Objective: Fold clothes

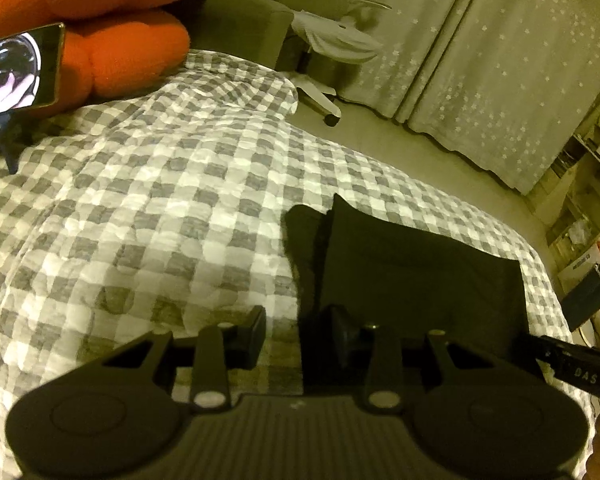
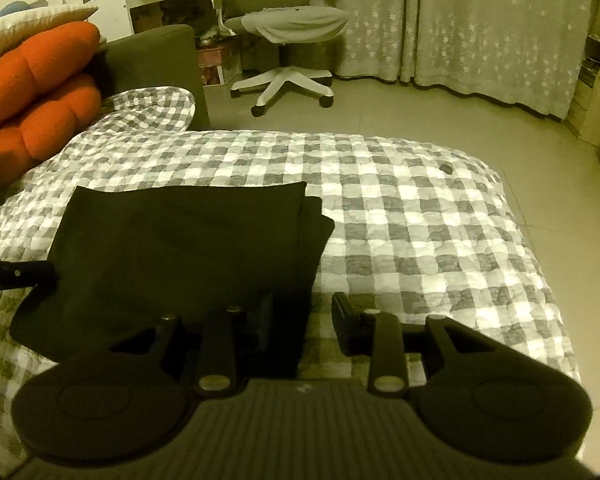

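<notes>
A folded black garment (image 1: pixel 420 276) (image 2: pixel 188 248) lies flat on the grey-and-white checked bedspread (image 1: pixel 160 208) (image 2: pixel 420 216). My left gripper (image 1: pixel 300 336) is open at the garment's near left corner; its right finger sits over the black cloth and its left finger over the bedspread. My right gripper (image 2: pixel 305 320) is open at the near right corner, left finger over the cloth, right finger over the bedspread. Each gripper's body shows at the edge of the other's view: the right gripper (image 1: pixel 572 360) and the left gripper (image 2: pixel 16 276). Neither holds any cloth.
An orange cushion (image 1: pixel 100 20) (image 2: pixel 40 92) and a phone on a stand (image 1: pixel 16 68) sit at the bed's far left. Beyond the bed are a white office chair (image 2: pixel 284 40), star-patterned curtains (image 2: pixel 480 20), bare floor (image 2: pixel 420 108) and shelves (image 1: pixel 580 208) on the right.
</notes>
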`<state>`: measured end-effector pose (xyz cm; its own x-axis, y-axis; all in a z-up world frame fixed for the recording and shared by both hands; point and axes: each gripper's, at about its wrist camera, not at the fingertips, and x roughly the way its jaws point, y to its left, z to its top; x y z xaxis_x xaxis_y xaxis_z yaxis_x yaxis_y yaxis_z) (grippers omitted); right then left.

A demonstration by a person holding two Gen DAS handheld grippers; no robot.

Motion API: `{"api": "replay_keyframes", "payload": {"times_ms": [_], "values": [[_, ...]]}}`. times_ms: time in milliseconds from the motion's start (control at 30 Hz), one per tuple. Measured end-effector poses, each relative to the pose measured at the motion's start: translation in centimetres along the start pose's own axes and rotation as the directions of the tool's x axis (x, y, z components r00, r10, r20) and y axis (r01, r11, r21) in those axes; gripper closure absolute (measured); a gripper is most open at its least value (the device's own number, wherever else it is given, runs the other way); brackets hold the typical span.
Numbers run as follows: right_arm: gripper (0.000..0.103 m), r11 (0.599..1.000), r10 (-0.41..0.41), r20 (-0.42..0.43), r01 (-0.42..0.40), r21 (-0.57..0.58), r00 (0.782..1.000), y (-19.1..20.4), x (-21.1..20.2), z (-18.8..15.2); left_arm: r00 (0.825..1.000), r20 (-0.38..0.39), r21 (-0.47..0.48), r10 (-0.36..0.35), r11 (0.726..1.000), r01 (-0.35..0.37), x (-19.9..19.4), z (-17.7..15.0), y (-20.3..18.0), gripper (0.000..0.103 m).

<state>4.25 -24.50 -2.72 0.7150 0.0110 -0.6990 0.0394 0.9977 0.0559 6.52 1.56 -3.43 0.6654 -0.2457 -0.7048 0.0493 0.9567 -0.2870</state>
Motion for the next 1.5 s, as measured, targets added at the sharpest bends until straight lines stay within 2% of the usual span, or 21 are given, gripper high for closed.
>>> {"api": "replay_keyframes", "payload": {"times_ms": [233,400,733,900,967,1133,1300,1500], "values": [[0.067,1.000,-0.001,0.020,0.001,0.006,1.000,-0.2,-0.4,0.3,1.000,0.005,0.012,-0.001,1.000,0.001,-0.4,-0.1,-0.3,0.067],[0.064,1.000,-0.016,-0.019,0.016,0.008,1.000,-0.4,-0.1,0.3,1.000,-0.012,0.012,-0.006,1.000,0.006,-0.7,-0.3,-0.6,0.066],[0.063,0.999,0.013,-0.024,-0.011,0.044,1.000,-1.1,-1.0,0.3,0.999,-0.031,-0.007,-0.022,1.000,0.022,-0.8,-0.3,-0.3,0.066],[0.055,0.998,0.028,-0.016,-0.028,0.053,0.999,-1.4,-1.9,0.1,0.999,-0.042,-0.035,-0.025,0.999,0.023,-1.0,-0.1,0.2,0.066],[0.054,0.997,0.030,-0.008,-0.029,0.071,1.000,-1.7,-2.4,-0.2,0.999,-0.041,-0.044,-0.028,0.999,0.026,-1.2,-0.1,0.3,0.065],[0.054,0.989,0.083,-0.015,-0.080,0.127,0.996,-2.4,-3.2,-1.2,0.998,-0.052,-0.076,-0.034,0.997,0.030,-1.5,-0.4,1.1,0.063],[0.054,0.961,0.193,-0.032,-0.182,0.210,0.981,-3.1,-3.9,-2.3,0.997,-0.065,-0.100,-0.048,0.994,0.041,-2.1,-1.0,1.6,0.063],[0.054,0.964,0.179,-0.036,-0.168,0.206,0.983,-2.9,-3.7,-2.0,0.995,-0.072,-0.115,-0.063,0.992,0.055,-2.5,-1.7,2.1,0.062]]}}
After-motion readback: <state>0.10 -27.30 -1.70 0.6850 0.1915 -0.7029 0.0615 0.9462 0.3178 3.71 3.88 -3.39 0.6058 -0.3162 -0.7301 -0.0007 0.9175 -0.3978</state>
